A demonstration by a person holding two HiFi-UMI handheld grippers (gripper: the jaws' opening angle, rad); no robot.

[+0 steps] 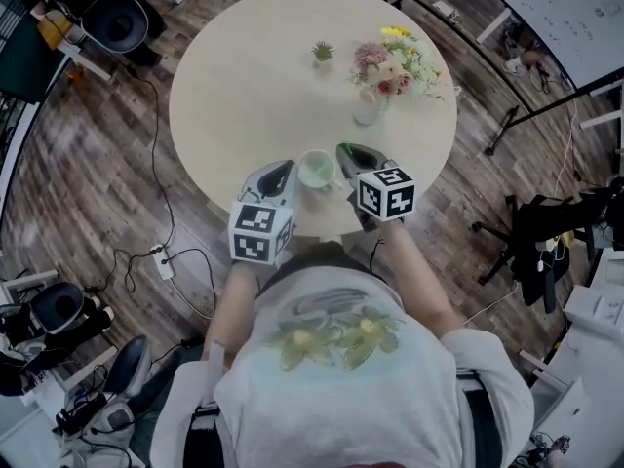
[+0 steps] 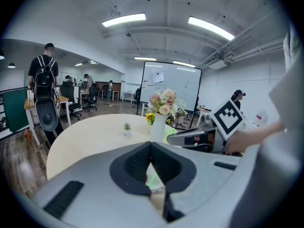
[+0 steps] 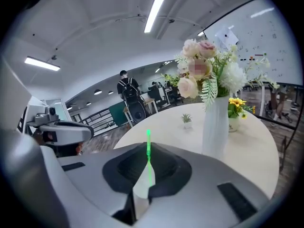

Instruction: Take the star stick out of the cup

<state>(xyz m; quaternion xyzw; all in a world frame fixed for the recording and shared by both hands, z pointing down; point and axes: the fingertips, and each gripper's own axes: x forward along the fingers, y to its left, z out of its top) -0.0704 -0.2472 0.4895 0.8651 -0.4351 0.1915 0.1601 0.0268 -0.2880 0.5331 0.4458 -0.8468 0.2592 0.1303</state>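
**Right claw**: jaws drawn narrow on the green stick, whose thin shaft stands between the pads and pokes out beyond their tips. The star end cannot be made out in any view.

**Left claw**: jaws drawn together at the left rim of the cup, apparently pinching its wall to steady it. A pale sliver of the cup, with a streak of green, shows through the gap behind the pads.

**Cup:** stands on the surface at its near edge, between the two claws. The right claw tip lies just beside the cup's far right rim.

**Beyond the cup:** a vase of flowers stands well apart, on the far side. A small plant stands farther off still.

**Progress (judged):** the grasp on the stick is made and the cup is braced. The withdrawal itself remains. Whether the stick's lower end has left the cup cannot be told, so the lift up and clear of the rim is taken as the outstanding step.
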